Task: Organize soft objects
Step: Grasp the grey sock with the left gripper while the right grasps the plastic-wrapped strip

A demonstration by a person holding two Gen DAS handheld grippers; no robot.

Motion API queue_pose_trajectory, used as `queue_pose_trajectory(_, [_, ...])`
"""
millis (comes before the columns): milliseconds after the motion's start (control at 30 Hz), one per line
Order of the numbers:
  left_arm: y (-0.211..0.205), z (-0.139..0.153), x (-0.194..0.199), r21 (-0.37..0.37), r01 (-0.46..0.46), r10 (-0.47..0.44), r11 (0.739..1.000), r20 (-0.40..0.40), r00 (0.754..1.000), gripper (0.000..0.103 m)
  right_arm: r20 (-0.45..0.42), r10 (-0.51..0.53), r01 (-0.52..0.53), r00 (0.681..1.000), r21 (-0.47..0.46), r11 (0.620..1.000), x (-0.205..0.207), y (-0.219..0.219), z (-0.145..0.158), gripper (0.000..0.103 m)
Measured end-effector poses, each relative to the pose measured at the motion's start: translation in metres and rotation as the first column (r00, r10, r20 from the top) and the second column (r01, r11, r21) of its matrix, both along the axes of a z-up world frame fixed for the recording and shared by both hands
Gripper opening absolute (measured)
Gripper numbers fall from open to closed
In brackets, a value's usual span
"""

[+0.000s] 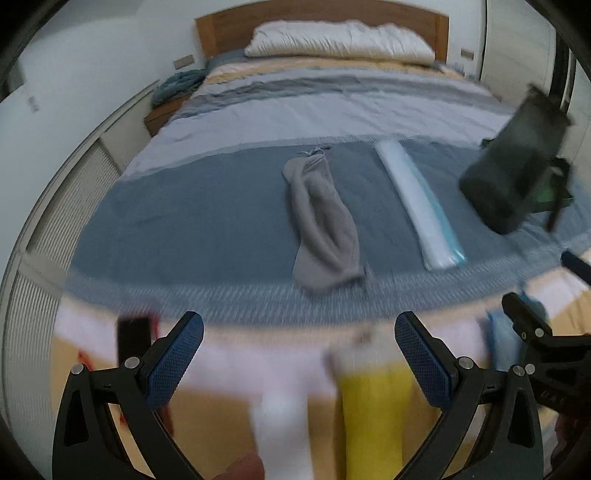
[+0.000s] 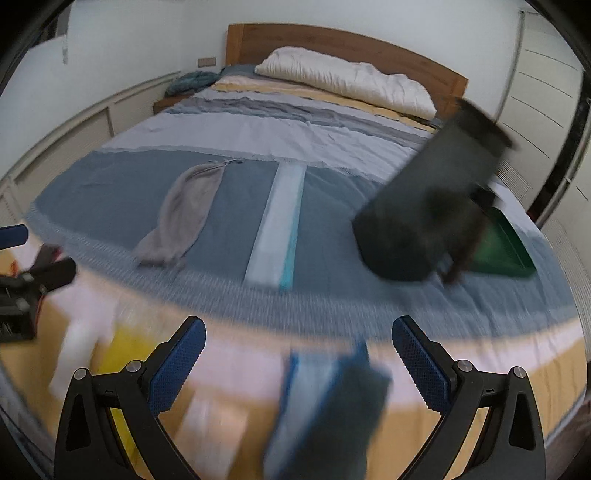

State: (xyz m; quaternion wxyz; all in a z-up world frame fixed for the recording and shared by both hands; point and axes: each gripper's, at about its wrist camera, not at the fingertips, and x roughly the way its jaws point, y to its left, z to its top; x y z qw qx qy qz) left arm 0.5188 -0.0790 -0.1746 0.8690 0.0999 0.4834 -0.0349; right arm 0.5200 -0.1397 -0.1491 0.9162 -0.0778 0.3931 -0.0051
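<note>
Bedroom it was, with a wooden headboard point(image 1: 321, 18) and a white pillow point(image 1: 340, 40) at the far end of a striped bed point(image 2: 258, 129). On the blue blanket point(image 1: 184, 206) at the foot lay a grey drawstring pouch point(image 1: 323, 221), stretched lengthwise, and just to its right a long pale roll with a light-blue edge point(image 1: 421, 206), the two apart and roughly parallel. Further right a dark cylindrical bag point(image 2: 428, 206) tilted over, blurred, with a green tray point(image 2: 502, 247) beside it on the blanket.

Left gripper point(image 1: 299, 362) hung off the bed's near edge, jaws spread wide, nothing between them; below it, blurred yellow and white items point(image 1: 373, 417) that I couldn't make out. Right gripper point(image 2: 299, 363) was likewise wide and empty, with a blurred blue-and-grey cloth point(image 2: 332, 406) lower in its view.
</note>
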Motion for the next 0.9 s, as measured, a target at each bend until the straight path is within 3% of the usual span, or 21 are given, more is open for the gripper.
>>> queue_pose_trajectory(167, [-0.011, -0.045, 0.084, 0.049, -0.055, 0.058, 0.997, -0.065, 0.996, 0.102, -0.048, -0.008, 0.006, 0.999, -0.048, 0.999, 0.106, 0.008, -0.032, 0.103])
queue_pose_trajectory(367, [-0.011, -0.086, 0.140, 0.019, -0.110, 0.112, 0.994, -0.153, 0.982, 0.102, -0.114, -0.022, 0.011, 0.993, -0.096, 0.995, 0.183, 0.010, -0.082, 0.103])
queue_pose_trajectory(700, [-0.024, -0.122, 0.167, 0.058, -0.075, 0.085, 0.995, -0.191, 0.978, 0.102, -0.171, 0.032, -0.050, 0.985, -0.103, 0.993, 0.249, 0.026, -0.131, 0.103])
queue_pose_trajectory(900, [-0.024, -0.128, 0.167, 0.058, -0.065, 0.075, 0.996, -0.202, 0.976, 0.102, -0.189, 0.071, -0.070, 0.979, 0.012, 0.997, 0.265, 0.011, -0.158, 0.103])
